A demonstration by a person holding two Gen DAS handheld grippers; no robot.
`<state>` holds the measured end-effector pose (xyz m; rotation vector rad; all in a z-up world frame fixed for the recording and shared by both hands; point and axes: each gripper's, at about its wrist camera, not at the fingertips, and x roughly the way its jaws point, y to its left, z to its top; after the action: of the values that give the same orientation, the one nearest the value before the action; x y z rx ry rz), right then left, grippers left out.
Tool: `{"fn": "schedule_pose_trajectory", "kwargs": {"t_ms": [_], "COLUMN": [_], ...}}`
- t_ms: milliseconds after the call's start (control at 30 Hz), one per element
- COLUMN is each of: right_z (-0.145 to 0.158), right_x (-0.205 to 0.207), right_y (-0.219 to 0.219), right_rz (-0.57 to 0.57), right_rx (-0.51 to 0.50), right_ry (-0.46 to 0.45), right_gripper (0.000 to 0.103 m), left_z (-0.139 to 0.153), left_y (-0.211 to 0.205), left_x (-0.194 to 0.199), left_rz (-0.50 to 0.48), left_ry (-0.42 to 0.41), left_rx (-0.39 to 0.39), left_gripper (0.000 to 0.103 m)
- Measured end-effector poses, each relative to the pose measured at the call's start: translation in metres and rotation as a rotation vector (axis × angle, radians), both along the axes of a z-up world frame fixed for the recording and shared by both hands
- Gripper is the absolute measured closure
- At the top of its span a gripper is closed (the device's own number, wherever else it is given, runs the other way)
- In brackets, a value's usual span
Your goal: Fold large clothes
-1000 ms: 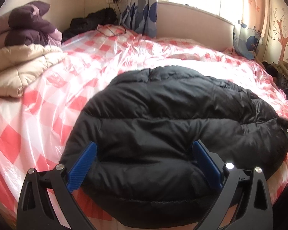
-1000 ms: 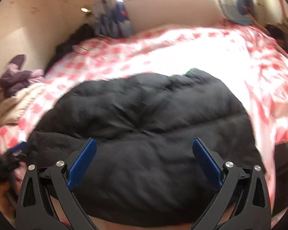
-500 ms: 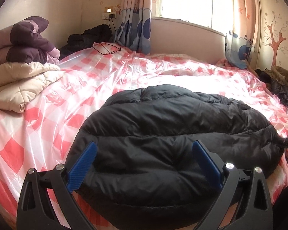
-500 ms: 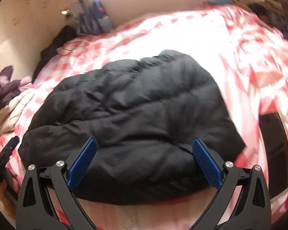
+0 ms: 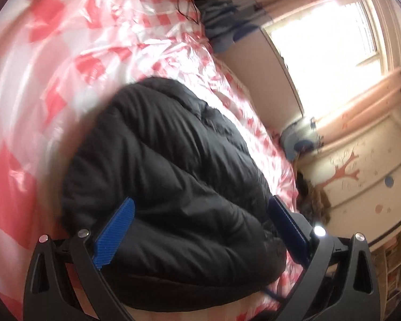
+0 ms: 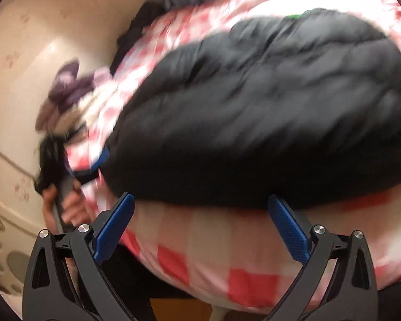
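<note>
Black puffer jacket (image 5: 168, 182) on checkered bed cover (image 5: 40, 101): soft, bulky, slippery; grip near hem. Left gripper (image 5: 200, 214), right gripper (image 6: 200, 211) jaws apart, empty.

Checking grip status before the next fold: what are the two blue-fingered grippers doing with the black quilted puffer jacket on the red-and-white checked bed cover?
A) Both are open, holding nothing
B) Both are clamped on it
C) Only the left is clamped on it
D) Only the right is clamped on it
A: the left gripper and right gripper both have their jaws spread wide, and the black quilted puffer jacket lies unheld on the checked bed cover.
</note>
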<state>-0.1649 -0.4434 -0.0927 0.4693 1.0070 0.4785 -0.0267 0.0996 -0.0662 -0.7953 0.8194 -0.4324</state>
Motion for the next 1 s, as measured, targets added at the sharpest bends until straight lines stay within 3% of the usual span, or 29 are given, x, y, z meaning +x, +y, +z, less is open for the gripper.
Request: {"fn": "schedule_pose_trajectory", "kwargs": {"t_ms": [100, 200, 400, 567, 733, 833, 900, 1000], "right_z": [-0.013, -0.017, -0.002, 0.015, 0.013, 0.014, 0.014, -0.001], "right_x": [0.003, 0.017, 0.047, 0.062, 0.066, 0.046, 0.028, 0.014], "right_y": [0.029, 0.054, 0.044, 0.040, 0.040, 0.027, -0.004, -0.076], "right_rz": [0.073, 0.132, 0.023, 0.014, 0.038, 0.065, 0.023, -0.131], "right_rx": [0.017, 0.020, 0.266, 0.332, 0.336, 0.252, 0.174, 0.145], "right_ry": [0.018, 0.011, 0.031, 0.019, 0.035, 0.051, 0.056, 0.150], "right_gripper": [0.006, 0.006, 0.006, 0.006, 0.006, 0.006, 0.006, 0.006], "left_z": [0.007, 0.002, -0.023, -0.039, -0.060, -0.054, -0.043, -0.028], "left_y": [0.009, 0.017, 0.000, -0.047, -0.061, -0.049, -0.048, -0.056], "left_x": [-0.015, -0.038, -0.060, -0.048, -0.016, -0.001, 0.008, 0.015], "left_rz": [0.007, -0.018, -0.106, -0.174, -0.063, 0.005, 0.004, -0.028], "left_ry": [0.006, 0.064, 0.196, 0.251, 0.290, 0.277, 0.266, 0.245], "left_rx": [0.021, -0.035, -0.168, -0.221, -0.249, -0.314, -0.309, -0.221], "left_gripper": [0.007, 0.007, 0.007, 0.007, 0.007, 0.007, 0.007, 0.007]}}
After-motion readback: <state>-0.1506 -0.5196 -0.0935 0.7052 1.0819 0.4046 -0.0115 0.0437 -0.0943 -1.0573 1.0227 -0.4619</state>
